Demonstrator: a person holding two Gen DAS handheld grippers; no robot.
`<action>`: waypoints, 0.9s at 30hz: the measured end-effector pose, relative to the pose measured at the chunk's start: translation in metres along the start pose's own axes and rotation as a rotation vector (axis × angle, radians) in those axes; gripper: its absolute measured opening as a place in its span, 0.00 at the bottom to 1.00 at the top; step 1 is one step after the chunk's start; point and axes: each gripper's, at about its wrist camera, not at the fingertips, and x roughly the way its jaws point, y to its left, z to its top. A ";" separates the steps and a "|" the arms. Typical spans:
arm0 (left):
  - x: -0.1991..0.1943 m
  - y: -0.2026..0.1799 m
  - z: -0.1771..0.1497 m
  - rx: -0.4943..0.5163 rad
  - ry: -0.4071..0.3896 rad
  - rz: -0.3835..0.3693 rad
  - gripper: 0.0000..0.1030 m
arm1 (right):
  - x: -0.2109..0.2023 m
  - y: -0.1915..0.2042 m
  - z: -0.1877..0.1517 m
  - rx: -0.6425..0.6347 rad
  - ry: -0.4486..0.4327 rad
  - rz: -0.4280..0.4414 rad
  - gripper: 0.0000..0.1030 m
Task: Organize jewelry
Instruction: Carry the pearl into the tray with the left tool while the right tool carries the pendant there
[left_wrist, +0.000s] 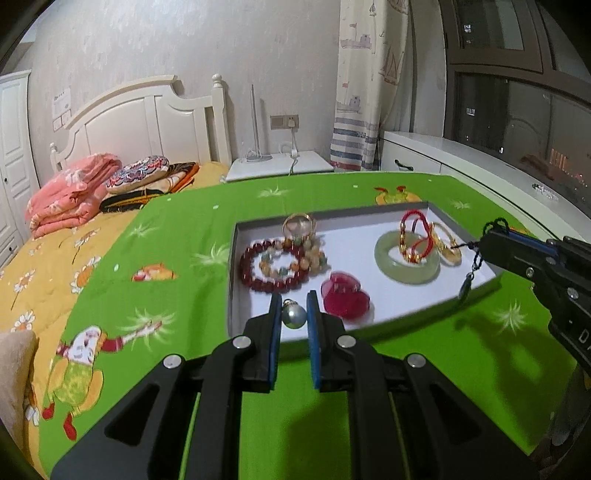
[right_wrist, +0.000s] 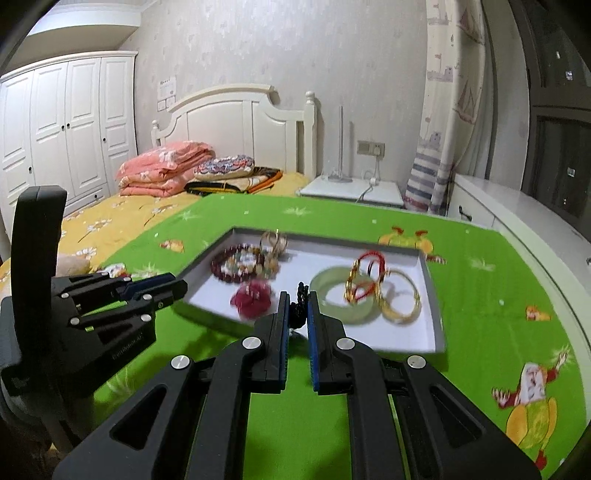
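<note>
Tray: white, shallow, light card, on green cloth; holds the rest.
Jade bangle: inside tray at right; stiff, slippery, breakable; best taken by rim.
Pearl pendant: small, smooth; clamped in left gripper; hidden in right view.
Black cord: limp, light; pinched in right gripper; hanging charm shown only in left view.

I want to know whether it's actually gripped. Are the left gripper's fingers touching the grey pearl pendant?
Touching. The left wrist view shows the grey pearl pendant pinched between the blue pads of the left gripper, with no gap on either side.
</note>
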 end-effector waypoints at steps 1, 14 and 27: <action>0.001 -0.002 0.005 0.007 -0.003 0.004 0.13 | 0.000 0.001 0.002 -0.001 -0.005 -0.003 0.10; 0.049 -0.002 0.044 0.017 0.036 0.045 0.13 | 0.047 0.003 0.043 -0.032 0.014 -0.034 0.10; 0.095 0.019 0.057 -0.041 0.120 0.102 0.13 | 0.114 0.007 0.060 -0.031 0.118 -0.053 0.09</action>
